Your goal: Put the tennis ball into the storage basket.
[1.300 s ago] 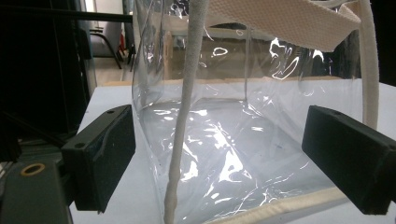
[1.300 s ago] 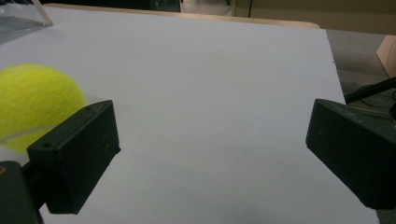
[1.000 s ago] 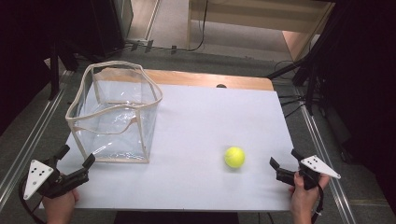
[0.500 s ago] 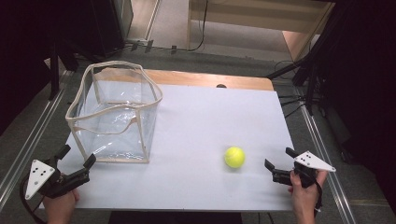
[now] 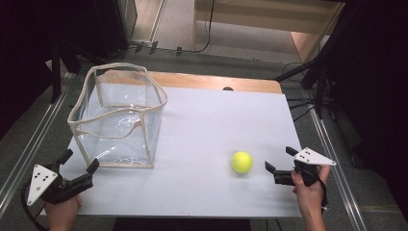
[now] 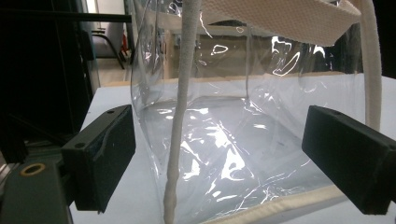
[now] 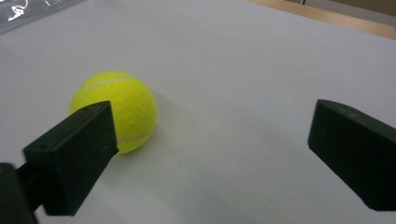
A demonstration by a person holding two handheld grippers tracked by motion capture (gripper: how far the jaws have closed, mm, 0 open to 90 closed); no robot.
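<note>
A yellow tennis ball [image 5: 241, 161] [image 7: 116, 107] rests on the white table [image 5: 211, 125], right of centre near the front. My right gripper [image 5: 279, 161] [image 7: 210, 140] stands open a short way to the ball's right, with nothing between its jaws; in the right gripper view the ball sits just beyond its left jaw. A clear plastic bag with cream trim [image 5: 118, 118] [image 6: 233, 140] stands upright and open-topped at the table's left. My left gripper [image 5: 79, 161] [image 6: 224, 158] is open at the front left, its jaws on either side of the bag's near corner seam, apart from it.
A bare wooden strip [image 5: 211, 82] runs along the table's far edge. Metal rails [image 5: 29, 149] flank the table left and right, with dark stands and cables [image 5: 308, 77] at the back right. Open white surface lies between bag and ball.
My right gripper has moved left, nearer the ball. The left gripper, bag and ball have hardly moved.
</note>
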